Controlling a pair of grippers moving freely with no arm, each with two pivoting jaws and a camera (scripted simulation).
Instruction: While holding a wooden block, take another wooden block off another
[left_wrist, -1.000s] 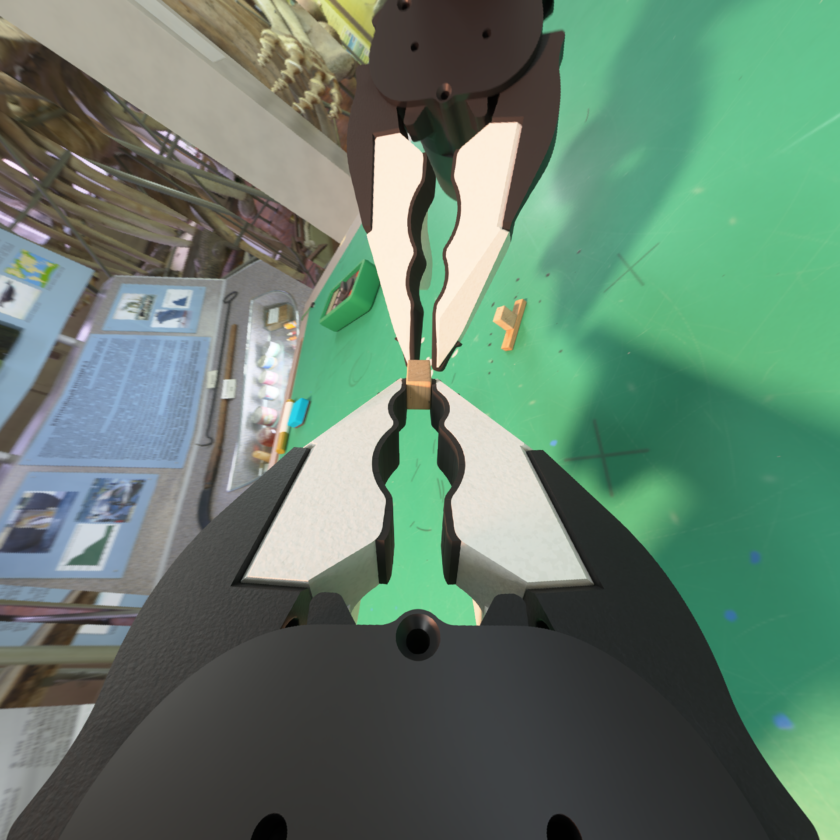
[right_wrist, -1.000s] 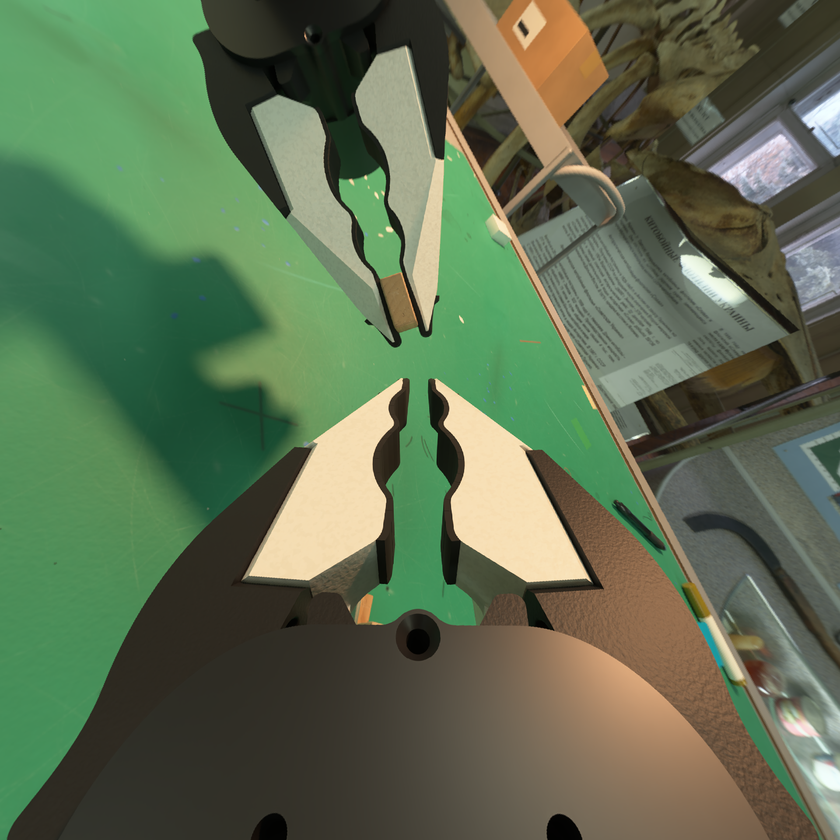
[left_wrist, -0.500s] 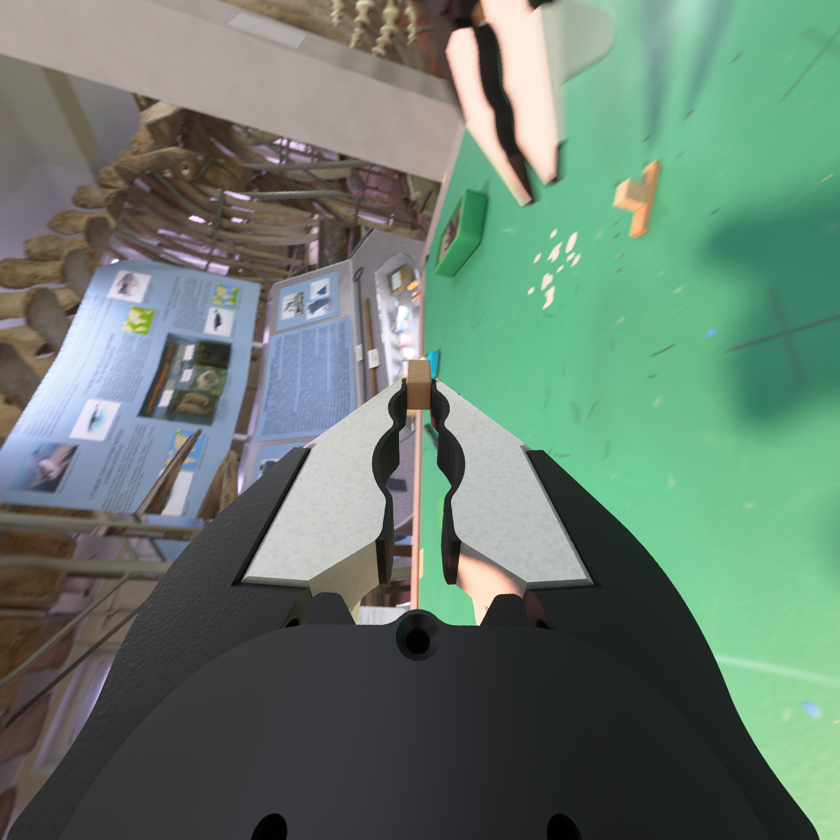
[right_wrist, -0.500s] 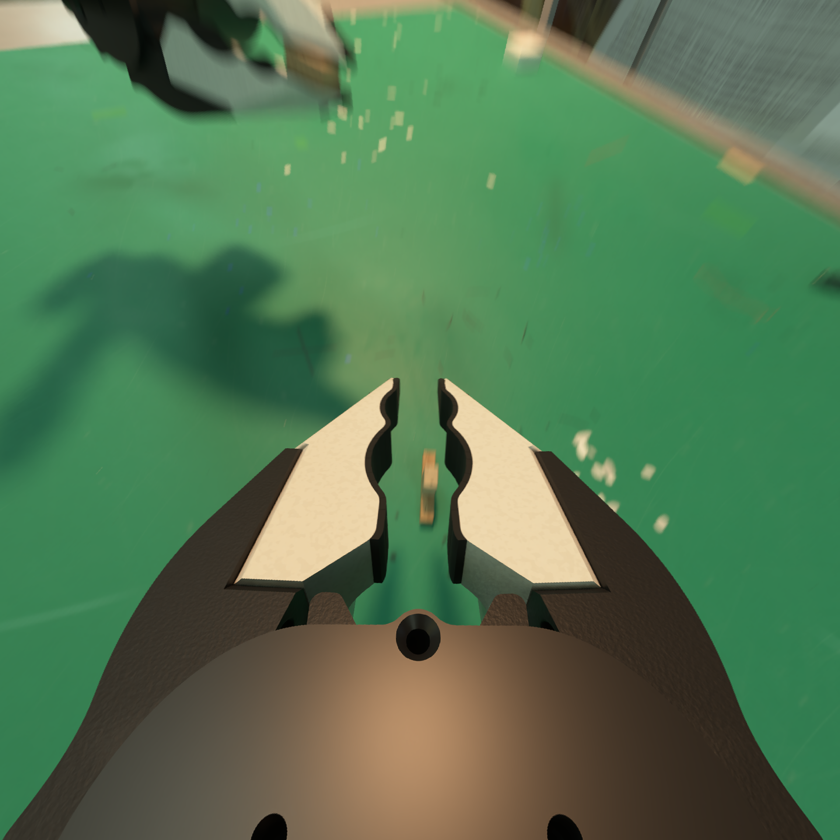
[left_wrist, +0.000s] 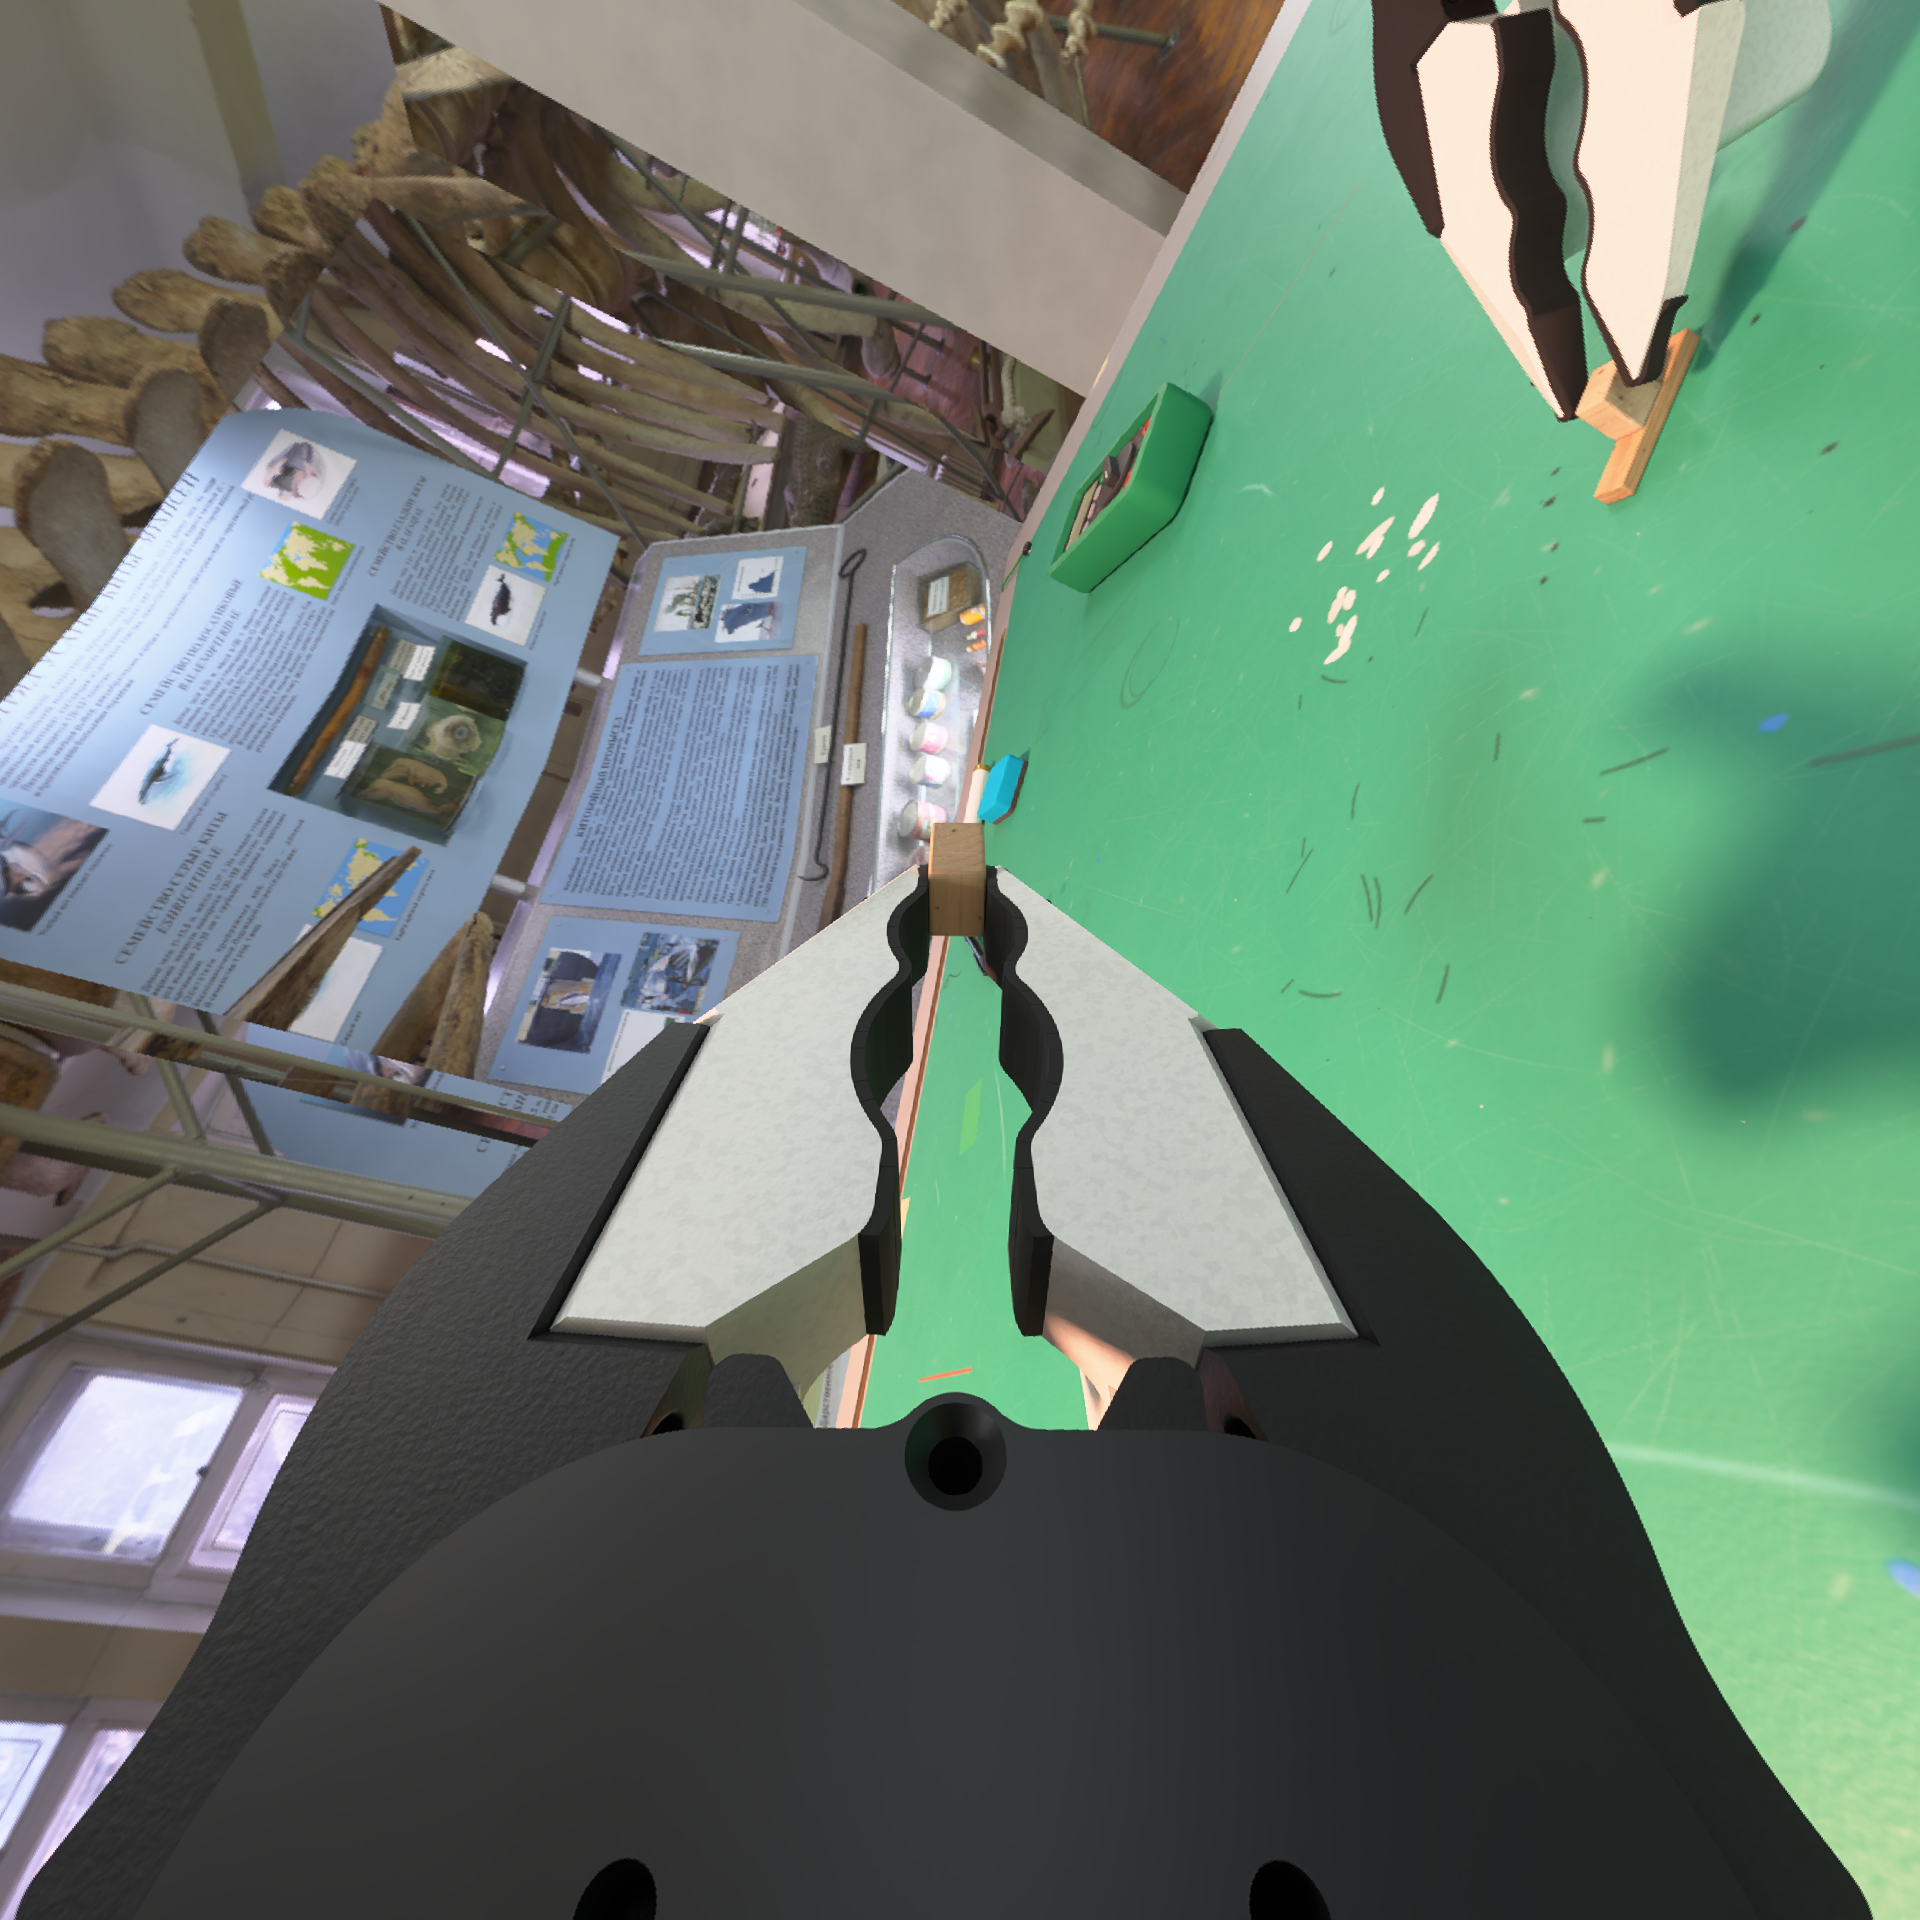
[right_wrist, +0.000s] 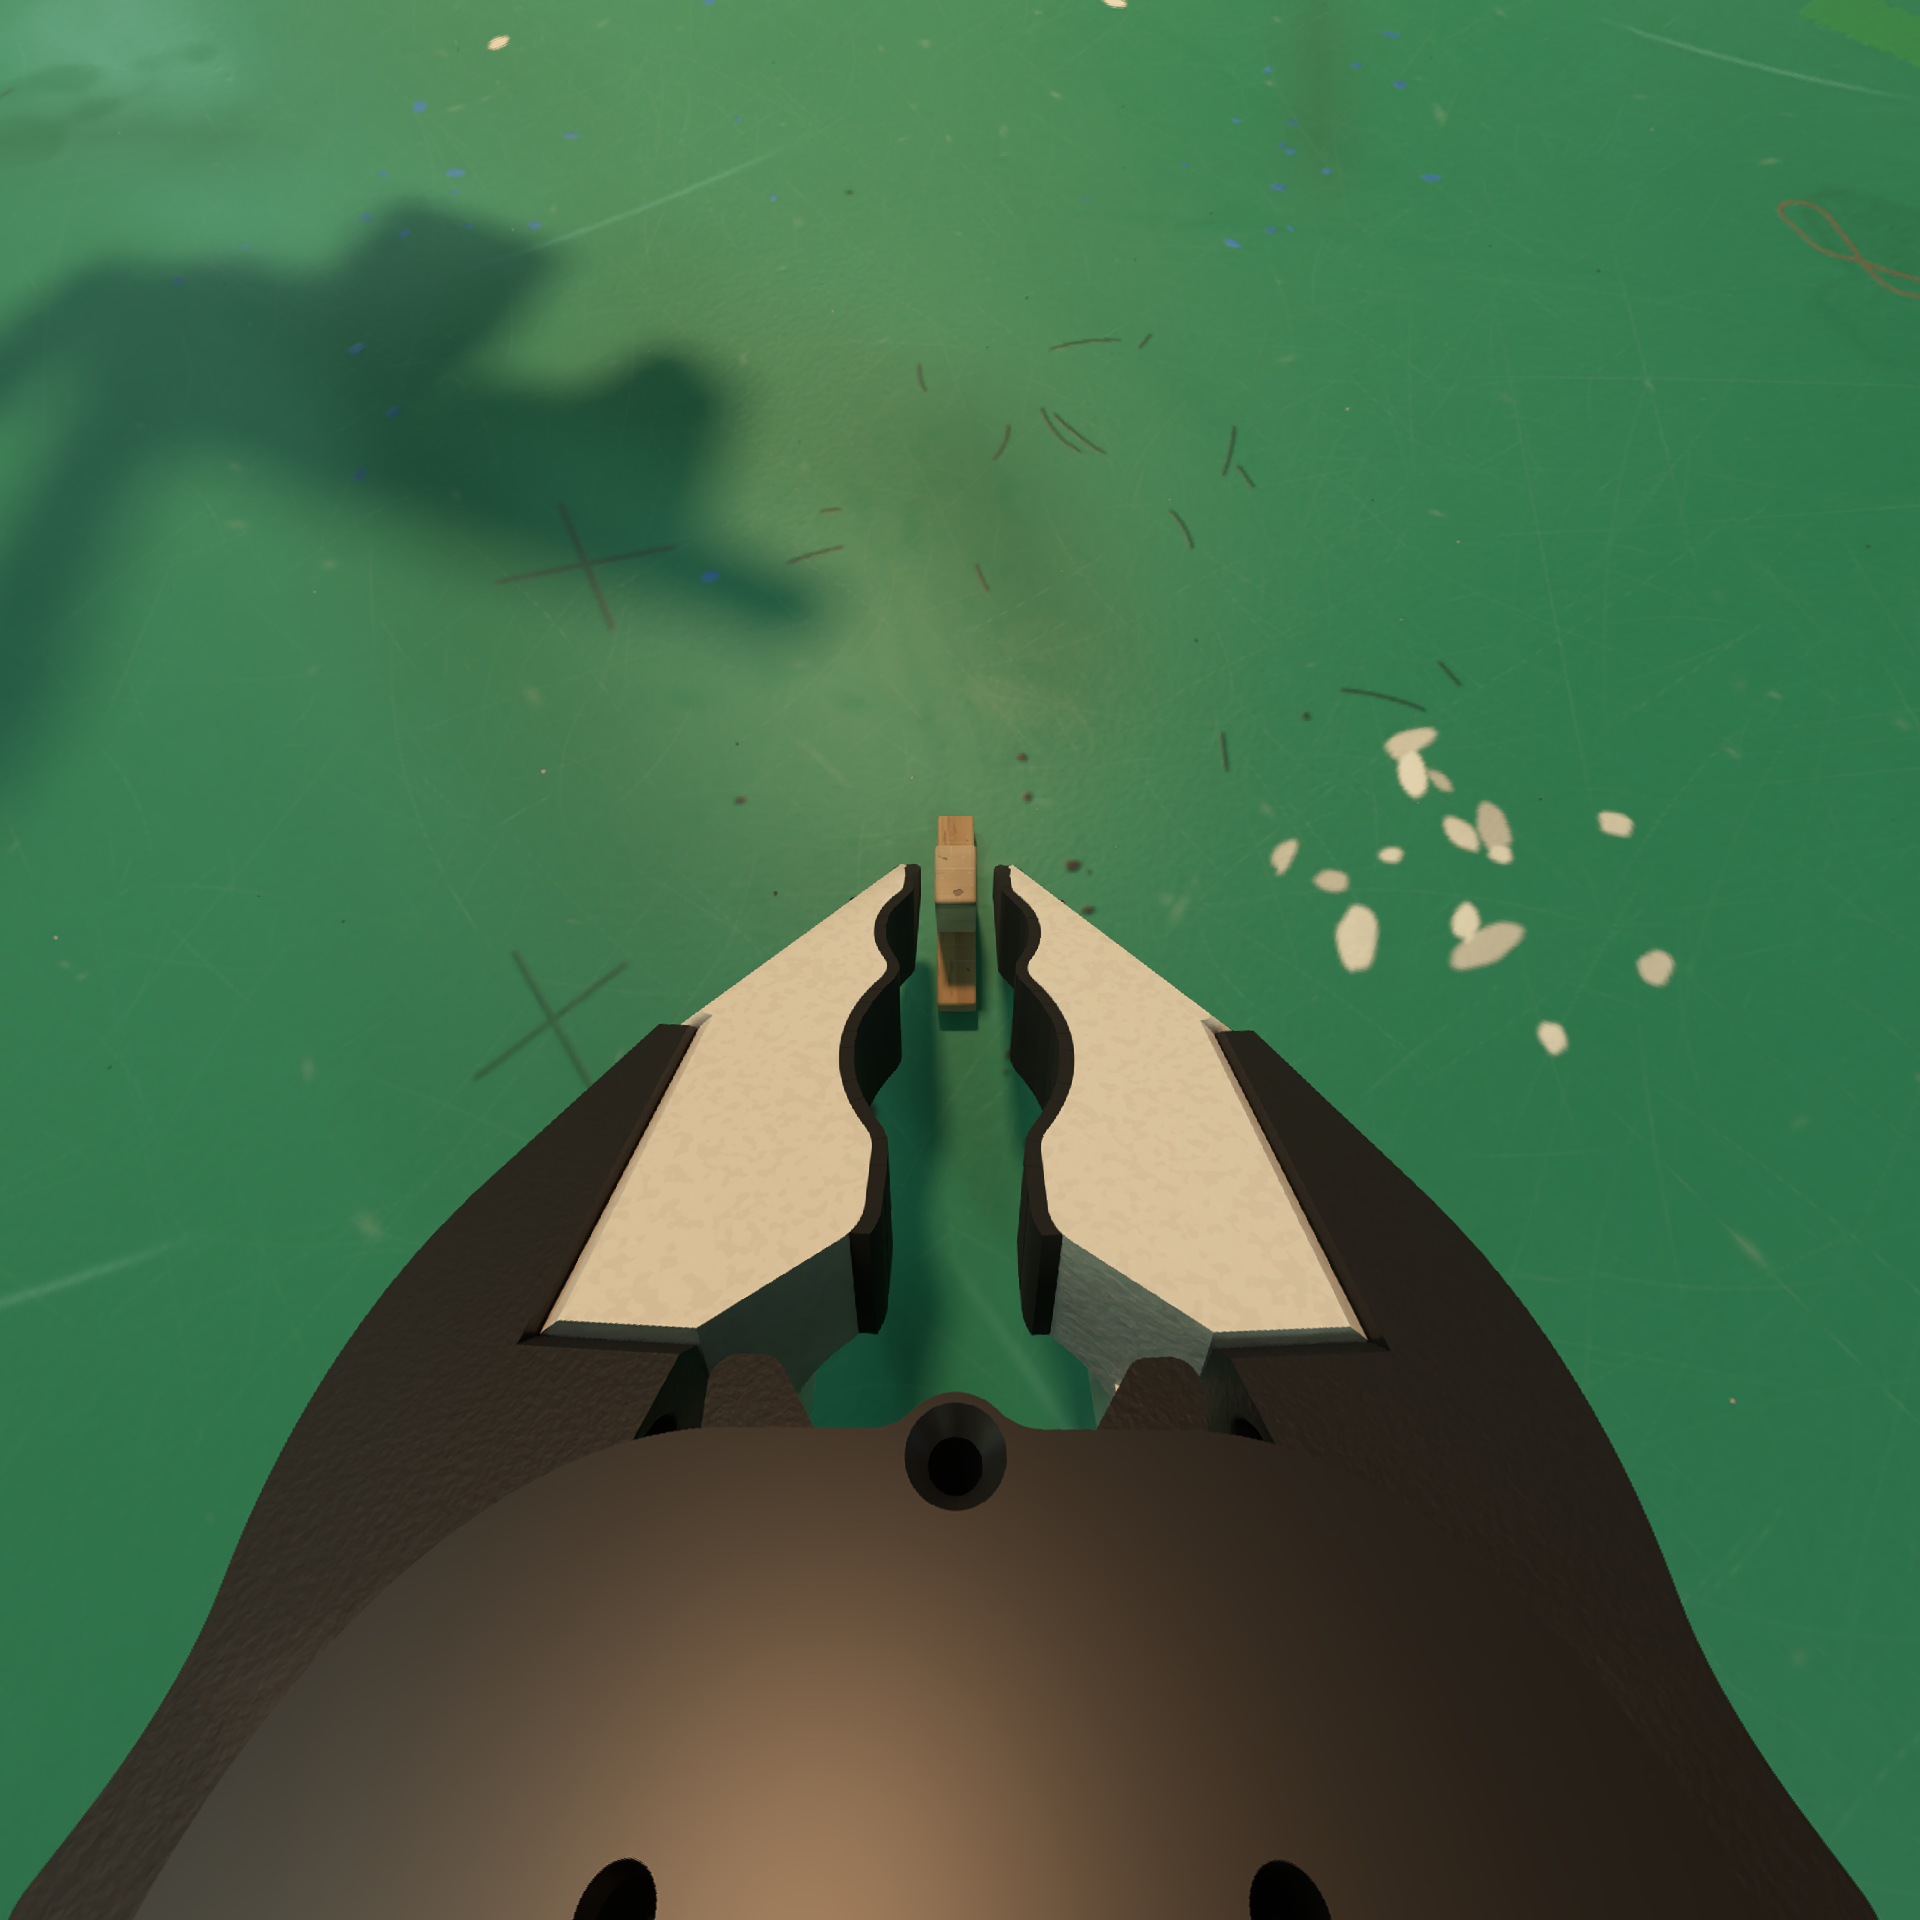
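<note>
In the left wrist view, the left gripper (left_wrist: 956, 883) at frame centre pinches a small wooden block (left_wrist: 956, 878) between its fingertips, over the edge of the green table (left_wrist: 1455, 1039). At the upper right the right gripper (left_wrist: 1605, 379) points down onto the stacked blocks (left_wrist: 1636, 416). In the right wrist view its narrowly parted fingers flank the upper block (right_wrist: 956, 871) without touching; the lower block (right_wrist: 957, 971) lies flat.

Left tongs (left_wrist: 956, 883) clamped; right tongs (right_wrist: 956, 878) parted.
</note>
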